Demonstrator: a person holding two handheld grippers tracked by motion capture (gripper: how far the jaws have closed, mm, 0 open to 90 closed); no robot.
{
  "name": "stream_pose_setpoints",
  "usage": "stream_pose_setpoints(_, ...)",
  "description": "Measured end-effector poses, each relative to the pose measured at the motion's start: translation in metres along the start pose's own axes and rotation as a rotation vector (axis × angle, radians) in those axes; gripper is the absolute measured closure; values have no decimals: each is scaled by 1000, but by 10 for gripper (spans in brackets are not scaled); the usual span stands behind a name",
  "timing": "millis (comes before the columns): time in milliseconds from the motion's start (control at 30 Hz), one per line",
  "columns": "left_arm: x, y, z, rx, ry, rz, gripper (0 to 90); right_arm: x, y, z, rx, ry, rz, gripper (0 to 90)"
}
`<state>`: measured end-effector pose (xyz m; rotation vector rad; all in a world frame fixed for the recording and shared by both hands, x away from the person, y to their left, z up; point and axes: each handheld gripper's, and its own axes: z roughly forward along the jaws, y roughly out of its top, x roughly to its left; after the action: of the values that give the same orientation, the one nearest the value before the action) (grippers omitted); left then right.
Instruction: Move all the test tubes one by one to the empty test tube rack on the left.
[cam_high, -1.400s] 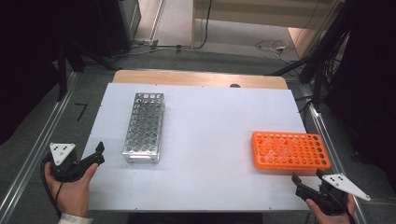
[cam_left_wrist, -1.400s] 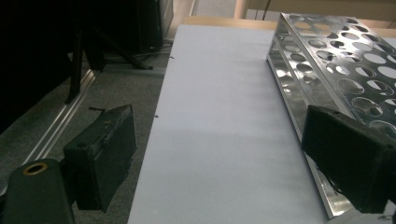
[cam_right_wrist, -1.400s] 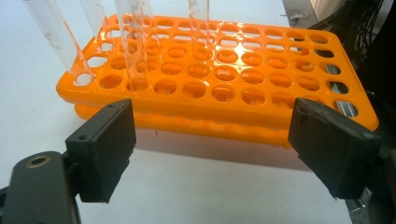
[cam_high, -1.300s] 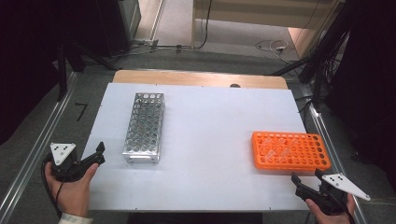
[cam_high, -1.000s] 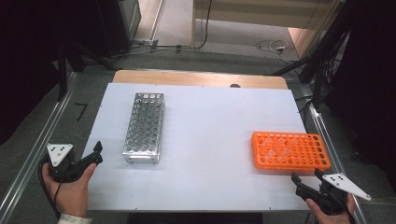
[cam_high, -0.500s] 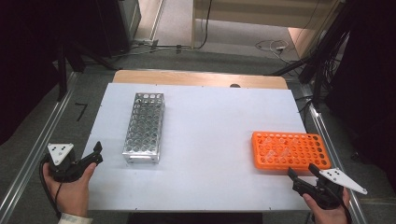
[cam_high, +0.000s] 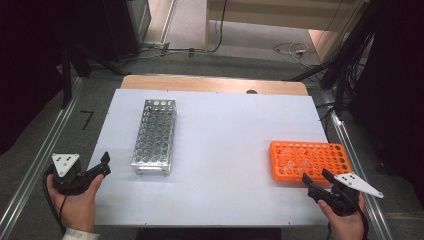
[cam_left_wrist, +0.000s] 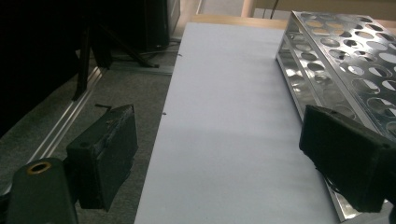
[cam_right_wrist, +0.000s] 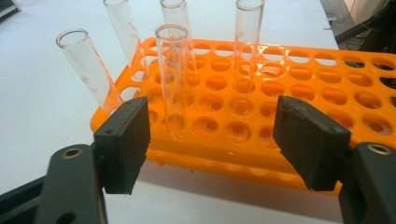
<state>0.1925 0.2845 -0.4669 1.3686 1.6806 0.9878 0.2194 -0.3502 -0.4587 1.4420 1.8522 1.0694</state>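
Note:
A silver metal tube rack (cam_high: 154, 136) stands empty at the left middle of the white table (cam_high: 225, 150). An orange tube rack (cam_high: 310, 160) at the right holds several clear glass tubes (cam_right_wrist: 173, 70) in its left end. My right gripper (cam_high: 316, 176) hovers just in front of the orange rack (cam_right_wrist: 299, 74). That gripper (cam_right_wrist: 212, 121) is open and its jaws have just been closing, with nothing pressed between the pads; the front tube stands beyond the gap. My left gripper (cam_high: 104, 165) rests open at the table's near left corner, and in its own view (cam_left_wrist: 222, 126) sits beside the metal rack (cam_left_wrist: 345, 60).
A wooden strip (cam_high: 210, 84) runs along the table's far edge. Metal rails (cam_high: 35, 165) flank the table on grey floor. Cables and dark equipment stand beyond the far edge.
My right gripper has moved a little forward and left toward the orange rack, and its jaws have narrowed. The left hand has stayed in place.

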Motion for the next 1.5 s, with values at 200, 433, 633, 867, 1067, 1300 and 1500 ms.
stream_pose_setpoints(200, 0, 0, 0, 1, -1, 1, 113, 5, 4, 9, -1, 26, -7, 401)
stream_pose_setpoints(433, 0, 0, 0, -1, -6, 0, 118, 5, 6, 17, -1, 65, 7, 511)
stream_pose_setpoints(633, 0, 0, 0, 0, -14, 0, 127, 6, 6, 24, 20, 81, 6, 556)
stream_pose_setpoints(867, 0, 0, 0, 0, -15, 1, 132, 8, 7, 29, 33, 81, -17, 595)
stream_pose_setpoints(1067, 1, -1, 0, 2, -15, 0, 132, 9, 8, 32, 38, 80, -27, 656)
stream_pose_setpoints(1300, 1, -1, -1, 4, -15, 0, 136, 9, 9, 33, 44, 91, -34, 729)
stream_pose_setpoints(1500, 1, 0, -1, -1, -13, -4, 136, 9, 12, 28, 20, 97, -27, 729)
